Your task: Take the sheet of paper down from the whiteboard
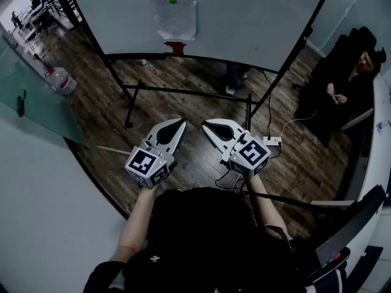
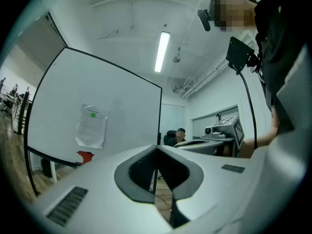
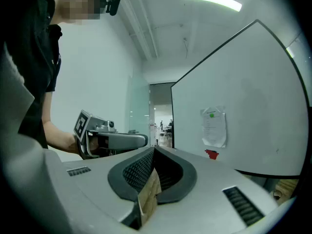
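The sheet of paper (image 1: 175, 14) hangs on the whiteboard (image 1: 244, 17) under a green magnet, its lower edge curling. A small red object (image 1: 175, 46) sits below it at the board's bottom rail. Both grippers are held level well short of the board, side by side. My left gripper (image 1: 182, 122) is shut with nothing in it. My right gripper (image 1: 204, 125) is shut too. The left gripper view shows the paper (image 2: 91, 126) far off, left of the closed jaw tips (image 2: 157, 147). In the right gripper view the paper (image 3: 213, 126) lies to the right of the tips (image 3: 153, 150); a tan strip sits in the slot behind them.
The whiteboard stands on a black frame with floor bars (image 1: 183, 92). A person (image 1: 348, 84) sits at the right by a white desk (image 1: 382, 121). A power strip (image 1: 272, 141) and cables lie on the wood floor. A water jug (image 1: 60, 80) and a glass partition (image 1: 30, 108) are at the left.
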`<state>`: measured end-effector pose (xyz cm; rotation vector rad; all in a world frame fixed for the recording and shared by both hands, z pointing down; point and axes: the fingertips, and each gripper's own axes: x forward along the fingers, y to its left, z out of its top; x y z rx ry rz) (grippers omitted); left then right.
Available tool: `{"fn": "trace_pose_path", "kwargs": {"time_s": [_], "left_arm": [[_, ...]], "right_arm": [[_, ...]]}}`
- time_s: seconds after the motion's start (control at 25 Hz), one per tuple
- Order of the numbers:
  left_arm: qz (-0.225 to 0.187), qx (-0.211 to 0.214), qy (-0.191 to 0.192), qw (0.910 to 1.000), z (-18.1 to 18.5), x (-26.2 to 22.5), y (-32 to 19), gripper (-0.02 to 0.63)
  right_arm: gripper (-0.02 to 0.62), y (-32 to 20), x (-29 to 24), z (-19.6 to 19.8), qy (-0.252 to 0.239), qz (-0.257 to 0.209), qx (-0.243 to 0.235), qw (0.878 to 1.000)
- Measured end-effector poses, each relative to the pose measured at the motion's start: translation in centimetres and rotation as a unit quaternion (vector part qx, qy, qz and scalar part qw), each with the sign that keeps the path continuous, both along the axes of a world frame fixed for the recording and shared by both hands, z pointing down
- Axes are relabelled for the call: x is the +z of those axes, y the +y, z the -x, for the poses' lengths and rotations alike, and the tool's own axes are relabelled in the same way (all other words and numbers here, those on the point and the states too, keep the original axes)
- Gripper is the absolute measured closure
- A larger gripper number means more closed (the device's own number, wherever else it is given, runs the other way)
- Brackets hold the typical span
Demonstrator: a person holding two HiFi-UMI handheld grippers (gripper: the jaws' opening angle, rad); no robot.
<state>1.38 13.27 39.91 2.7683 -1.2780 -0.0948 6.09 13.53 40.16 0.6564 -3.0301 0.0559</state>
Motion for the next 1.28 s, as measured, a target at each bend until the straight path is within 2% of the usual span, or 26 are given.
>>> {"fn": "trace_pose_path", "kwargs": {"time_s": [0.36,0.52,0.84,1.28], "left_arm": [[0.005,-0.008,-0.003,0.9999,0.09,0.18,0.16,0.583],[0.009,-0.007,0.01,0.9999,-0.24,-0.41,0.4,0.583],[0.006,-0.02,-0.011,0.9997,-0.14,0.08,0.19,0.583],[0.008,-0.037,-0.014,0.9992,-0.5,0.4,-0.4,0.583]], "right_arm": [[0.597,0.13,-0.82,-0.25,-0.027,0.002,-0.007,1.0],[0.597,0.26,-0.77,-0.24,-0.026,0.001,-0.013,1.0],[0.597,0.1,-0.65,-0.43,-0.019,0.004,-0.02,1.0],[0.597,-0.51,-0.27,-0.53,-0.019,0.006,-0.036,0.999]]}}
